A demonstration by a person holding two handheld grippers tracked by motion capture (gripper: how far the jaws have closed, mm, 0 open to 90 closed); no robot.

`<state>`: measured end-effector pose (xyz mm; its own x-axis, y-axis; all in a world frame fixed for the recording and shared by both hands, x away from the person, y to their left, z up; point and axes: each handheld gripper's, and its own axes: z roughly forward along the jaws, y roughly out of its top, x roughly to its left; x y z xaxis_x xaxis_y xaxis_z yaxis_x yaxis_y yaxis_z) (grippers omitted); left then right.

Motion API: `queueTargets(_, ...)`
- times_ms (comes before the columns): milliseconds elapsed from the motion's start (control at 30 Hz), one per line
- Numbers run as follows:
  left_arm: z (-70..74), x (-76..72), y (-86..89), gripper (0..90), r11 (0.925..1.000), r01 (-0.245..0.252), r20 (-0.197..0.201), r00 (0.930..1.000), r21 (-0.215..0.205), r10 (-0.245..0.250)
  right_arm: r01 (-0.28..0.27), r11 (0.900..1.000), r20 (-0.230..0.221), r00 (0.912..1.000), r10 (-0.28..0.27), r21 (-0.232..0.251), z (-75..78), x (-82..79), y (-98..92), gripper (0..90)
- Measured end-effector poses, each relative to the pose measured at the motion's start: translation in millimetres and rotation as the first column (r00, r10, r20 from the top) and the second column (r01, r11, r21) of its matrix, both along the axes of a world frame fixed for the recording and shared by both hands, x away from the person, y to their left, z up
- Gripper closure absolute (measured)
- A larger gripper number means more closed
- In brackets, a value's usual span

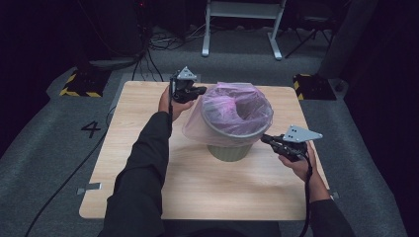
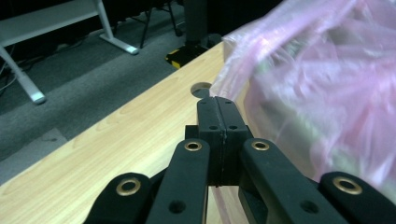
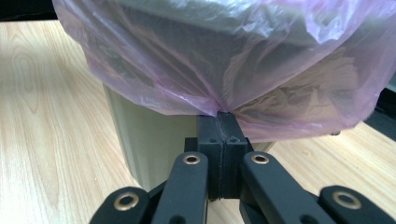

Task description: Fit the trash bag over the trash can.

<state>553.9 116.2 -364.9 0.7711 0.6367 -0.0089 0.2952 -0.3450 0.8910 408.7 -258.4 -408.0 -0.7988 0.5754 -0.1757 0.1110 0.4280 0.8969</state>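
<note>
High view, bin: a grey-green waste bin (image 1: 228,148) stands a little right of the middle of the frame on the wooden counter (image 1: 148,197), lined with a pink plastic bag (image 1: 237,106) whose edge is folded down over the rim.
High view, left tongs: the left tongs (image 1: 200,91) sit above and left of the bin, at the bag's upper left edge, held by the left hand (image 1: 168,104) whose dark sleeve rises from the bottom of the frame.
High view, right tongs: the right tongs (image 1: 264,139) come in from the lower right and meet the bag's hanging skirt at the bin's right side; the right hand (image 1: 296,163) holds them.
Left gripper view, tongs: the two black jaws are pressed flat together in the middle of the frame, with a thin strip of pink film running between them and out below.
Left gripper view, bag: the bag (image 2: 322,88) billows across the right half of the frame, its lower left corner just at the jaw tips; bare counter (image 2: 116,149) lies to the left.
Right gripper view, tongs: the jaws are closed tight, and the film gathers into pinched folds right at their tips.
Right gripper view, bag and bin: the bag (image 3: 224,60) spans the upper frame, draped over the bin (image 3: 144,140), whose wall shows at centre left, just behind the jaws.
</note>
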Motion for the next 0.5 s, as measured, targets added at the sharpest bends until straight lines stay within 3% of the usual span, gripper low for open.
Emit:
queueTargets(67,-5.3,-3.3,1.6,90.0,1.0,0.005,0.006,1.0,-0.005,-0.005,-0.001,1.0,-0.007,1.0,0.001,-0.011,-2.5,-0.1,-0.2,90.0)
queueTargets(233,-25.4,-7.1,6.3,90.0,1.0,0.004,-0.025,0.9997,-0.006,-0.004,0.007,0.999,-0.041,0.9991,-0.009,-0.052,-10.8,3.2,-2.1,90.0)
queueTargets(400,-42.7,-6.4,3.3,90.0,0.9995,-0.005,-0.054,0.9985,0.031,0.007,0.036,0.994,-0.077,0.996,-0.044,-0.101,-20.0,11.7,-6.7,90.0)
queueTargets(500,-54.5,-2.8,-0.2,90.0,0.9978,-0.011,-0.091,0.9957,0.065,0.017,0.056,0.991,-0.116,0.9908,-0.07,-0.12,-29.2,22.1,-11.0,90.0)
